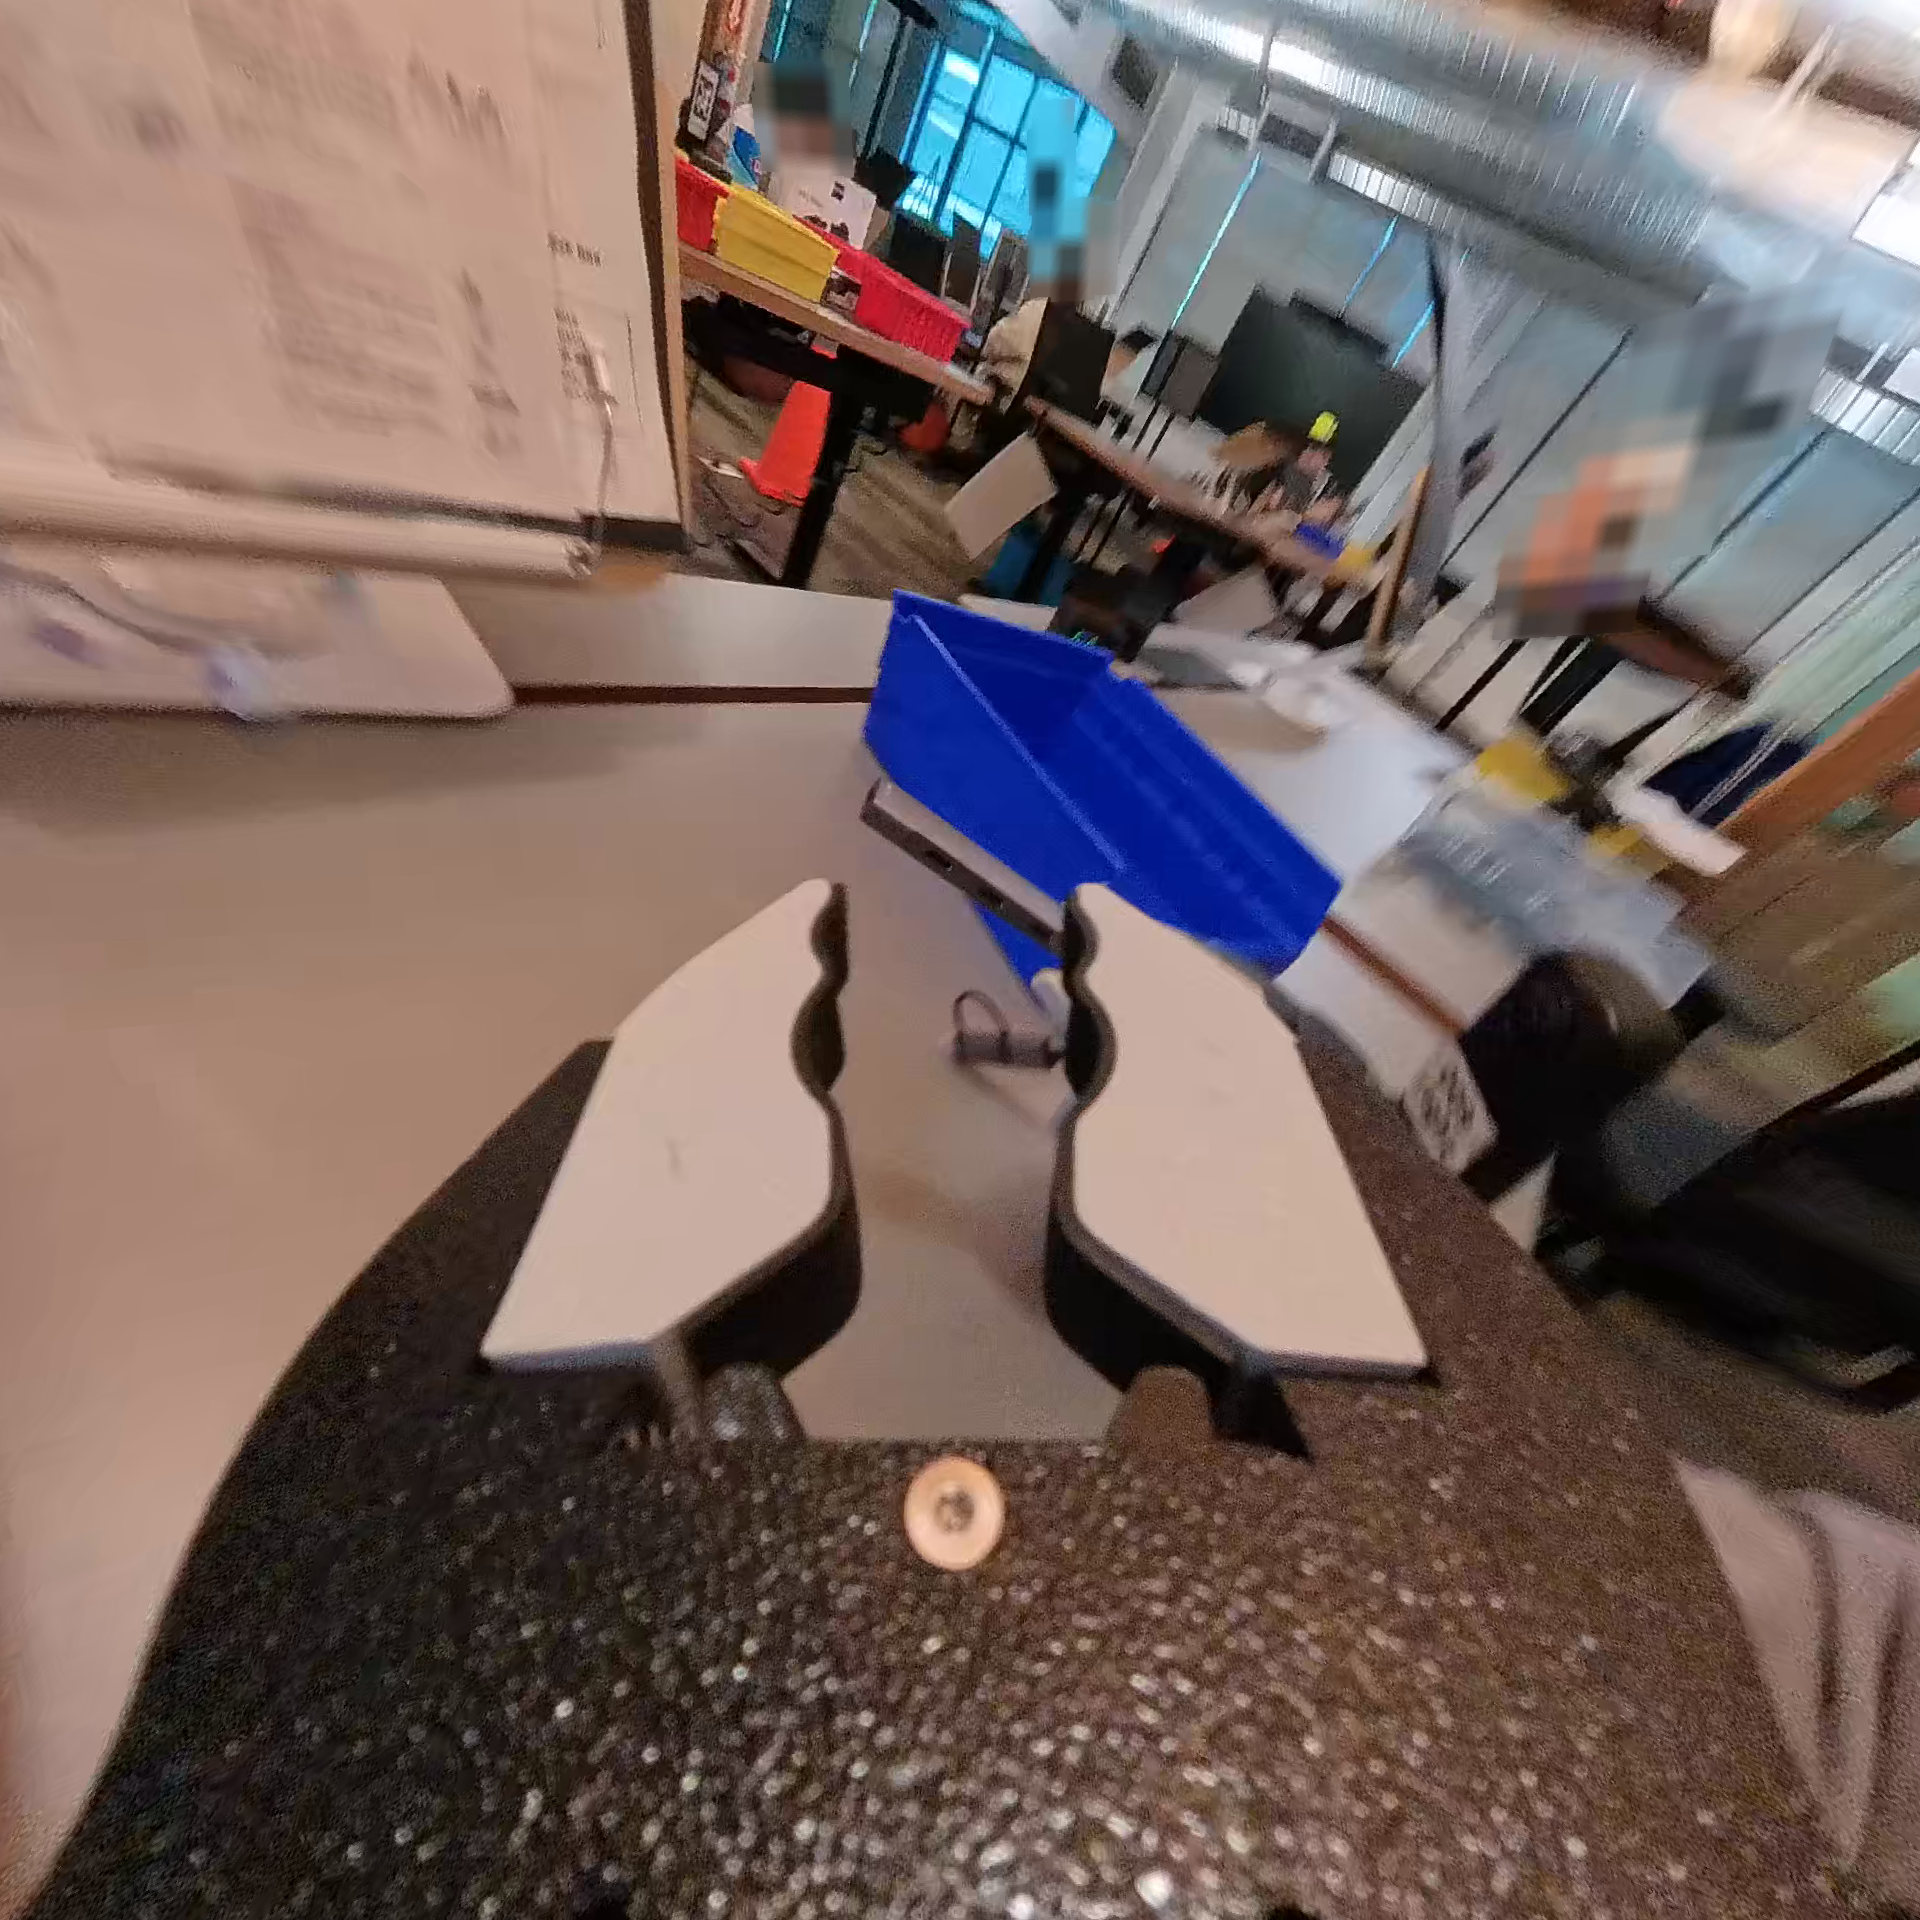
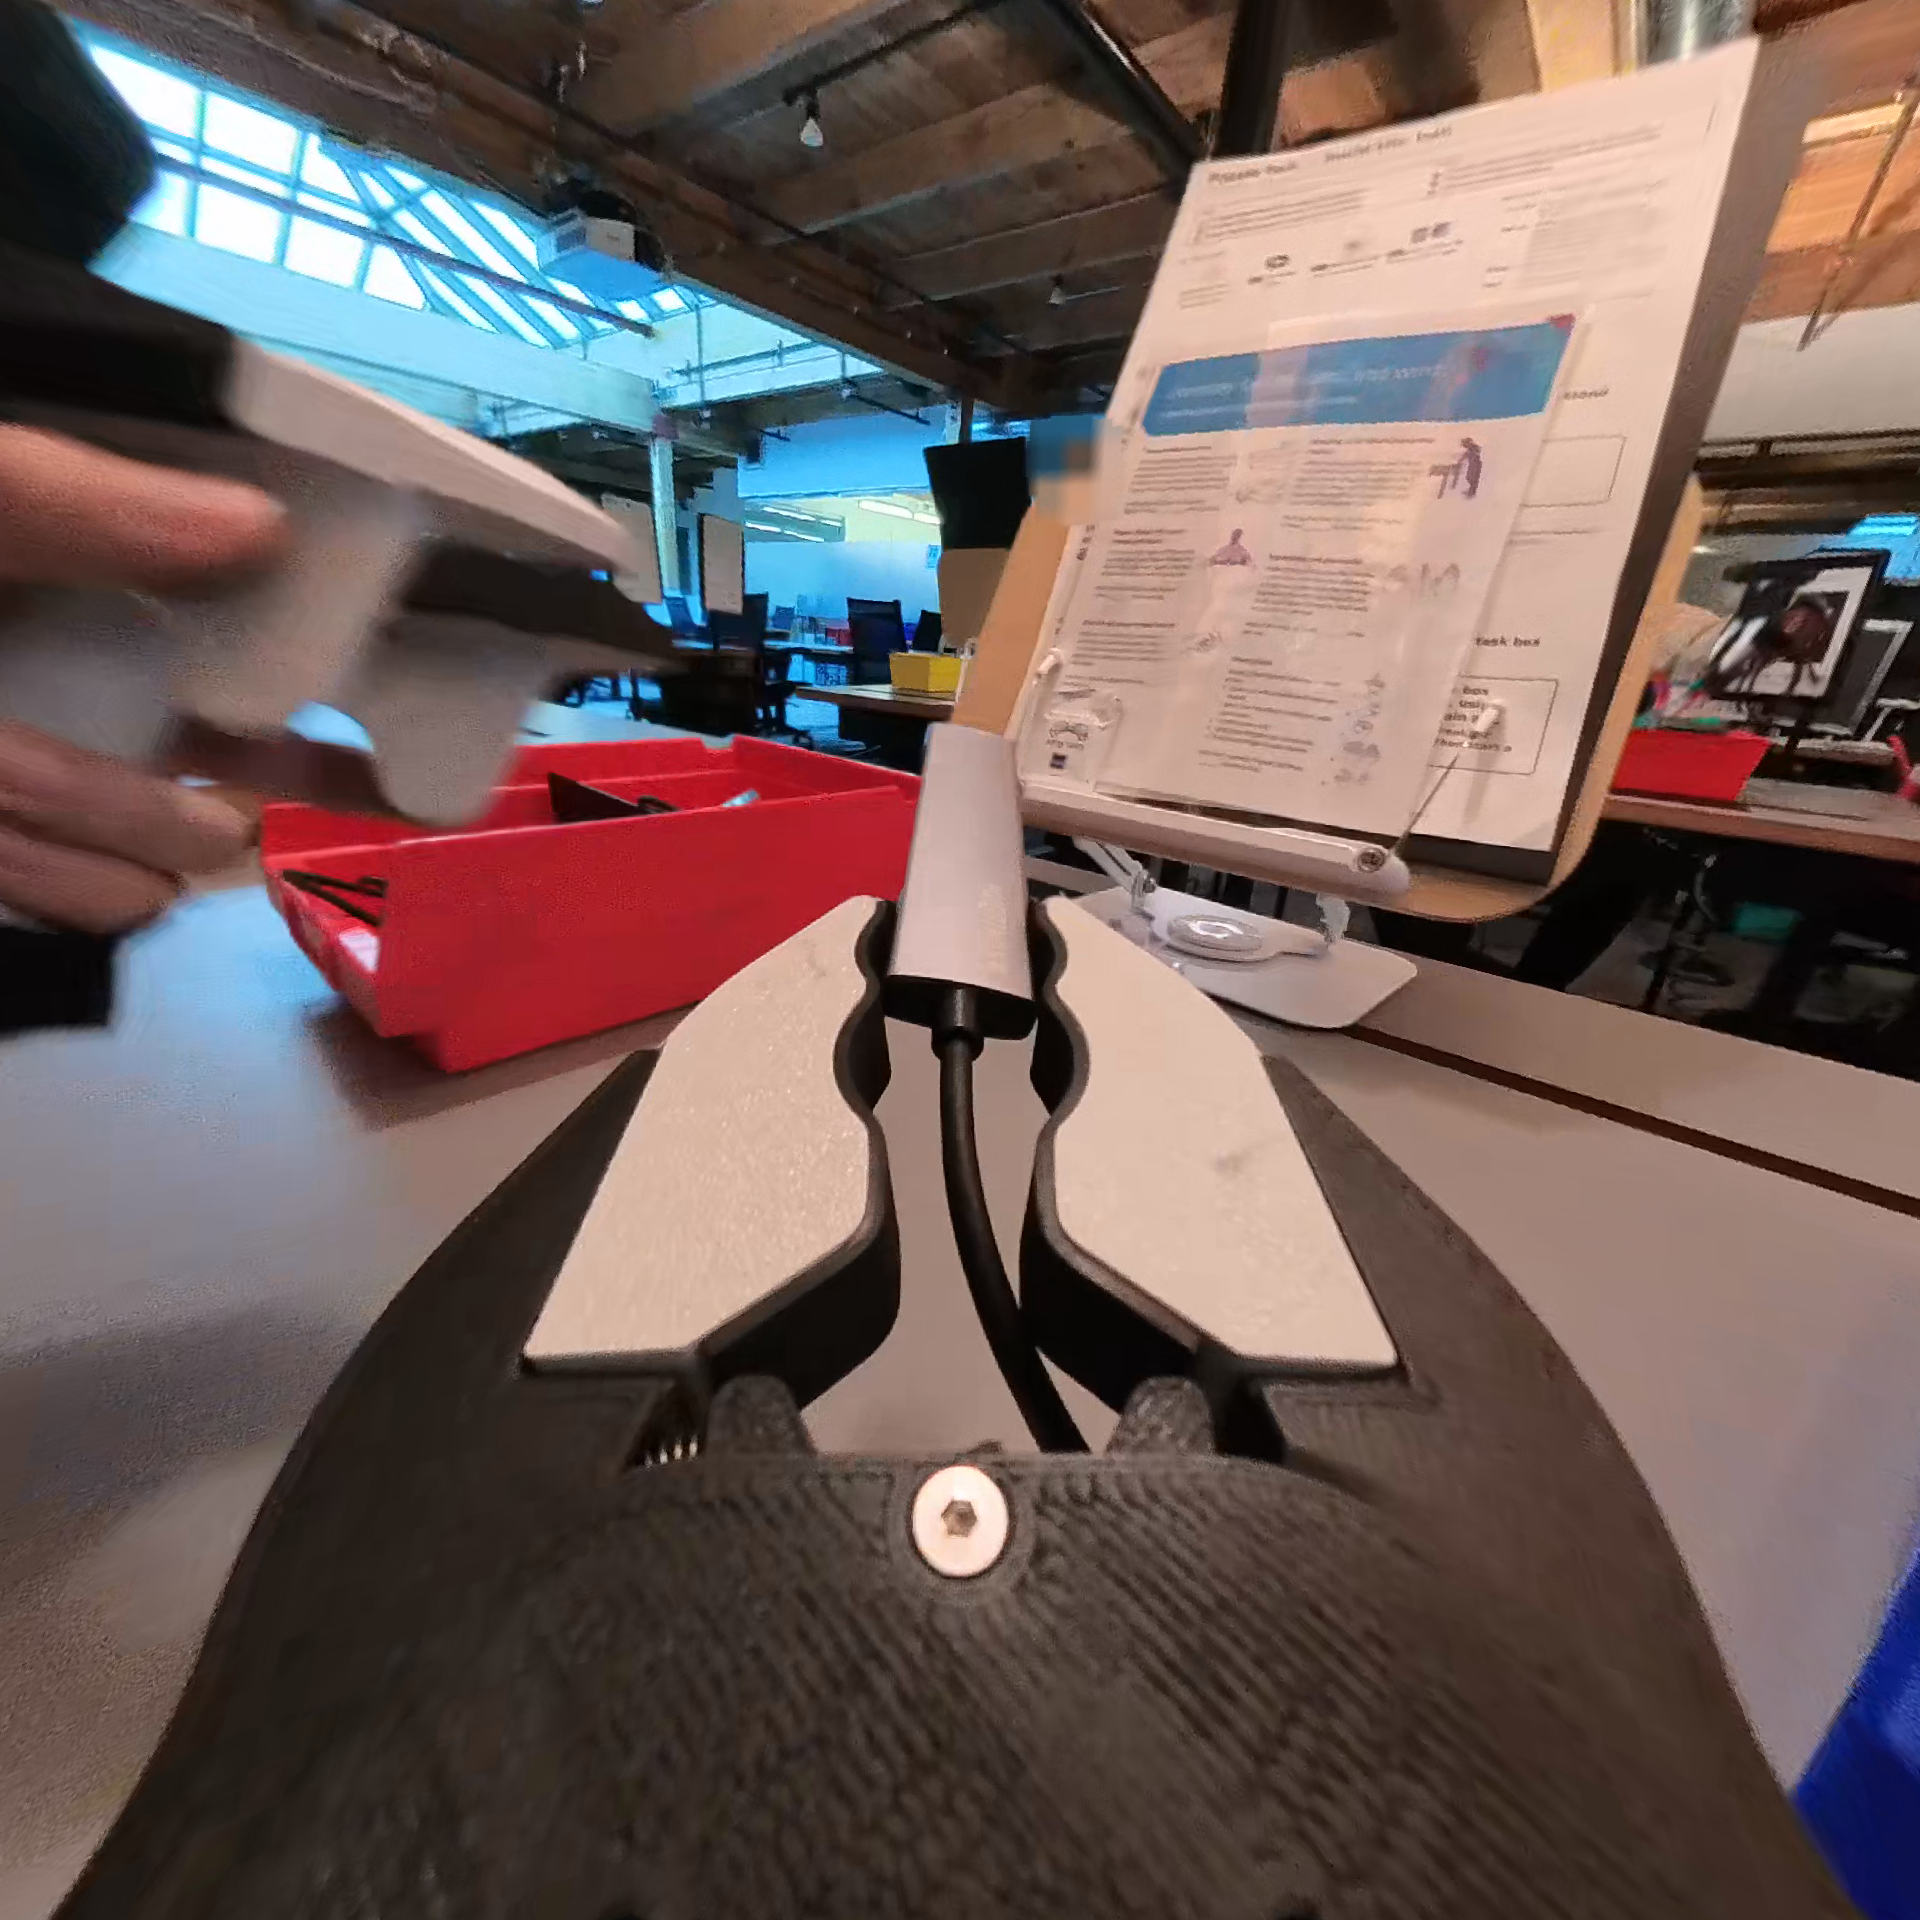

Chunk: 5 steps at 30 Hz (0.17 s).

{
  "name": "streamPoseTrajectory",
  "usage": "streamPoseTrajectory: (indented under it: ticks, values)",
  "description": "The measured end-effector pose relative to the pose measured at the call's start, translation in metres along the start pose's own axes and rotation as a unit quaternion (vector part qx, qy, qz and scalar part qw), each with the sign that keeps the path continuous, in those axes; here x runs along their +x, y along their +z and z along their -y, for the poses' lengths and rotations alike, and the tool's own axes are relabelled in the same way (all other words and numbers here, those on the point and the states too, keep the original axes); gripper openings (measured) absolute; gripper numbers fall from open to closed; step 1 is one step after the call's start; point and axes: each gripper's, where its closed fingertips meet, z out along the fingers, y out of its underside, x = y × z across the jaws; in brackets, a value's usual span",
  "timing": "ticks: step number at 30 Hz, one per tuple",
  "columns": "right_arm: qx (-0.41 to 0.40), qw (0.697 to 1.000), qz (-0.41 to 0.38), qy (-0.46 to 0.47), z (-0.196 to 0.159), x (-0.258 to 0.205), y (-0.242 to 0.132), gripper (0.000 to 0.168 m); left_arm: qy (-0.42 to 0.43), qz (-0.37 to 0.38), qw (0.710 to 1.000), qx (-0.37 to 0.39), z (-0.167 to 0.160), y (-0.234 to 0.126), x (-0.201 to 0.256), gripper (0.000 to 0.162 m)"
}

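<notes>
My right gripper [image 2: 961, 925] is shut on a slim grey adapter [image 2: 961, 842]. The adapter sticks up past the fingertips, and its black cable [image 2: 977, 1226] runs back between the fingers. My left gripper [image 1: 951, 925] is open and empty above the grey table [image 1: 312, 987]. Just past its tips the same grey adapter [image 1: 961, 862] shows tilted in front of a blue bin [image 1: 1091, 790], with its cable [image 1: 997, 1034] looping below. In the right wrist view the left gripper [image 2: 436, 582] is blurred at the upper left, in a person's hand [image 2: 94, 582].
A red divided bin [image 2: 582, 914] with black items stands on the table at the left. A document stand with printed sheets [image 2: 1351, 520] stands at the back right; it also shows in the left wrist view [image 1: 312, 260]. The blue bin's corner [image 2: 1870, 1766] is at the lower right. Left tips to right tips: about 10 centimetres.
</notes>
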Motion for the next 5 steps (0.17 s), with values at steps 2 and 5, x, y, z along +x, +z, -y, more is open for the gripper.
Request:
streamPoseTrajectory:
  ticks: [2,5]
  values:
    - [-0.003,1.0,-0.001,0.01,-0.004,0.014,0.004,0.024,0.085,0.027,0.996,-0.026,0.01,-0.023,-0.006,0.045]
    - [0.002,1.0,-0.012,0.016,-0.006,0.026,0.003,0.024,0.18,0.1,0.975,-0.084,0.023,-0.069,-0.043,0.052]
